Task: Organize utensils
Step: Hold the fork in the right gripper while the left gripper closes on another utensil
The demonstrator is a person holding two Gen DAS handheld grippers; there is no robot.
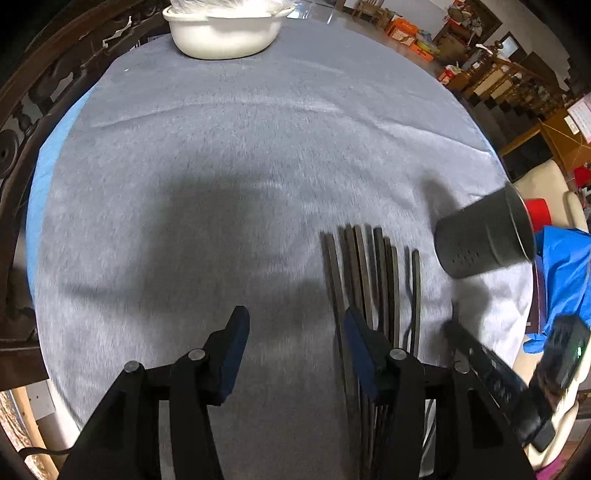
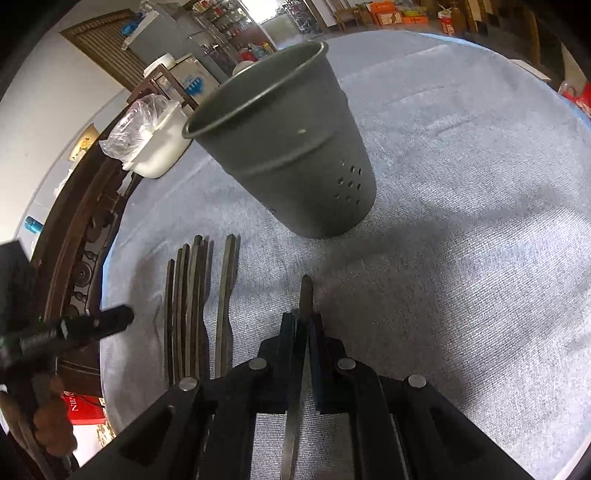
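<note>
Several dark flat utensils (image 1: 369, 280) lie side by side on the grey tablecloth; they also show in the right wrist view (image 2: 192, 306). A dark grey perforated holder cup (image 2: 284, 147) stands upright beyond them; it also shows in the left wrist view (image 1: 484, 240). My right gripper (image 2: 303, 325) is shut on one utensil (image 2: 305, 295), its handle end poking forward toward the cup, a little above the cloth. My left gripper (image 1: 293, 325) is open and empty just left of the utensil row.
A white dish (image 1: 221, 33) with a plastic bag stands at the table's far edge; it also shows in the right wrist view (image 2: 155, 147). A dark carved wooden chair back (image 1: 22, 122) borders the left side. Blue cloth (image 1: 565, 273) lies at the right edge.
</note>
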